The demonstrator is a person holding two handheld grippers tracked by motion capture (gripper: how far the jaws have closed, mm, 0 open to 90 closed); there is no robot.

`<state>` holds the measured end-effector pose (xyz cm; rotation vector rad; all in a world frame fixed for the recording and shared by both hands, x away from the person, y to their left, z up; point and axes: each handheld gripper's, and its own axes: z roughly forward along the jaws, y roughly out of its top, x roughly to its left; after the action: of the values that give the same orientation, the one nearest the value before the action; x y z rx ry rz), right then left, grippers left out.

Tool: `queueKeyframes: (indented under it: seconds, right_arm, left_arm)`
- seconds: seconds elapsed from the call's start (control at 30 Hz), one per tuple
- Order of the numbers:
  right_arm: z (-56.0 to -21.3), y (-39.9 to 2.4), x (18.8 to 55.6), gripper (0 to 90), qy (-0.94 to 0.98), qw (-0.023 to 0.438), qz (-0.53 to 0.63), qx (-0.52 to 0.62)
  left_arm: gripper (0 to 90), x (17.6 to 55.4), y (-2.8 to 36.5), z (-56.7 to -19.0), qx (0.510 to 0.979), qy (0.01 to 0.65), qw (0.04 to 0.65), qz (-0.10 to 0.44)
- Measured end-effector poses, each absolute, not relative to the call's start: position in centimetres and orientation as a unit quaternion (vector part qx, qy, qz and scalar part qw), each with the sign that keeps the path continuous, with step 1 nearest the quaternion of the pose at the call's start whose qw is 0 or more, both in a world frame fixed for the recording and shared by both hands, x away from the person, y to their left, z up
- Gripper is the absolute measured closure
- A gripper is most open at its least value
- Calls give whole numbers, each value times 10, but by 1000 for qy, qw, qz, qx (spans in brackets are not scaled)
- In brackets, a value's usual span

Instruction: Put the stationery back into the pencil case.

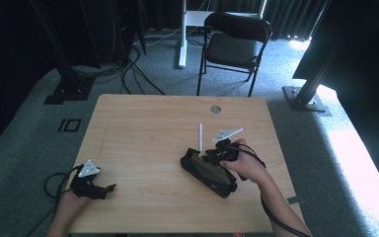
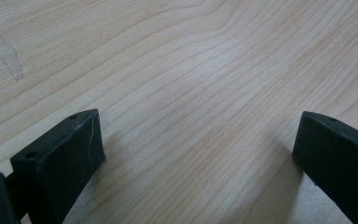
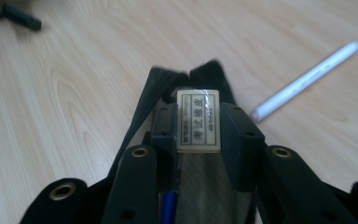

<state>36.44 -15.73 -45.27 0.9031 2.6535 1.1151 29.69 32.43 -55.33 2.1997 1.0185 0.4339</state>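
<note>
At the lower left of the high view the left tongs [image 1: 109, 188] rest on the wooden surface [image 1: 148, 133], jaws spread wide over bare wood; right of centre lies a black pencil case [image 1: 208, 172], with a white pen [image 1: 201, 137] just above it; over the case's open mouth the right tongs [image 3: 198, 123] pinch a cream labelled eraser [image 3: 198, 121]; a black folding chair [image 1: 236, 42] stands at the top.

Cream eraser [image 3: 198, 120] above open black pouch [image 3: 156, 88]
</note>
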Motion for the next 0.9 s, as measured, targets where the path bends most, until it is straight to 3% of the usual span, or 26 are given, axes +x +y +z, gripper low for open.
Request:
queueKeyframes:
  seconds: [0.27,0.9]
  right_arm:
    - [-470,-144,366,683,894,48,332,297]
    - [-485,-125,369,682,914,61,271,295]
  left_arm:
    - [22,297,324,-553,842,390,333,166]
    - [22,297,324,-553,842,390,333,166]
